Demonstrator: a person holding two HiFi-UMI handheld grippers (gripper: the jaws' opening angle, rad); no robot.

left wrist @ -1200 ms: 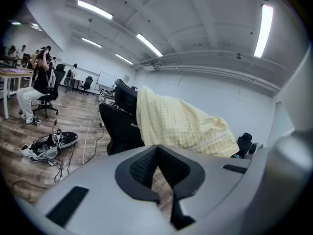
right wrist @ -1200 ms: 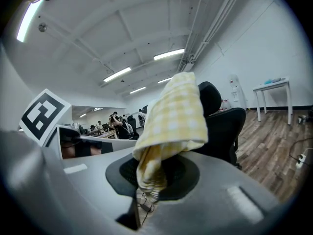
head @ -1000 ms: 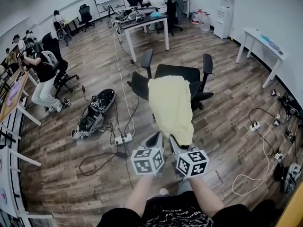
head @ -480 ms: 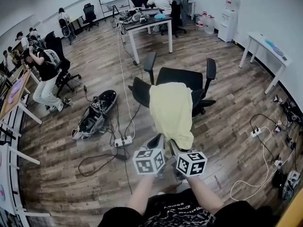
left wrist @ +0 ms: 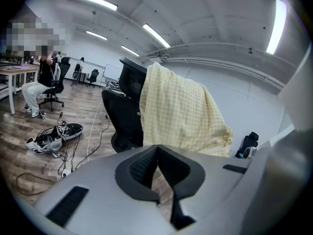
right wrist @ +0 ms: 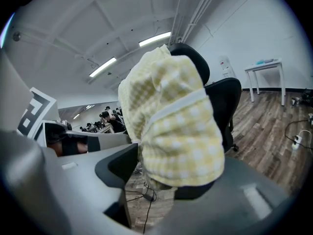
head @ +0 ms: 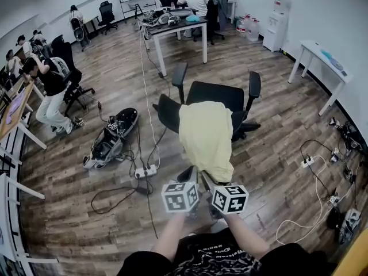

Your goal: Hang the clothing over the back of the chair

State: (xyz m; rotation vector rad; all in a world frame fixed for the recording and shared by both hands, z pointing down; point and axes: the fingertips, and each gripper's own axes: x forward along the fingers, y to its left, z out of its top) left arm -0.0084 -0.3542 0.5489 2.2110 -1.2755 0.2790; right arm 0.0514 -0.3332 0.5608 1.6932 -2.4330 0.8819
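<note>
A pale yellow checked garment [head: 206, 140] lies draped over the back of the black office chair [head: 217, 94] and hangs down the side facing me. In the left gripper view the garment [left wrist: 181, 111] hangs ahead, past my left gripper [left wrist: 157, 148], whose jaws are shut with nothing between them. My right gripper [right wrist: 161, 173] has just been opening its jaws. The garment's lower hem [right wrist: 181, 146] sags between them and hides the right pad; the left pad stands clear of the cloth. In the head view my left gripper [head: 188, 173] and right gripper [head: 206, 180] sit side by side just below the hem.
A dark device [head: 109, 140] with cables lies on the wood floor to the left, by a power strip [head: 145, 171]. More cables [head: 313, 160] run along the right wall. A white desk [head: 178, 27] stands behind the chair, a small table [head: 319, 48] at right. People sit at left [head: 49, 79].
Both grippers have sunk a little and drawn slightly back toward me. The garment stays draped over the chair back.
</note>
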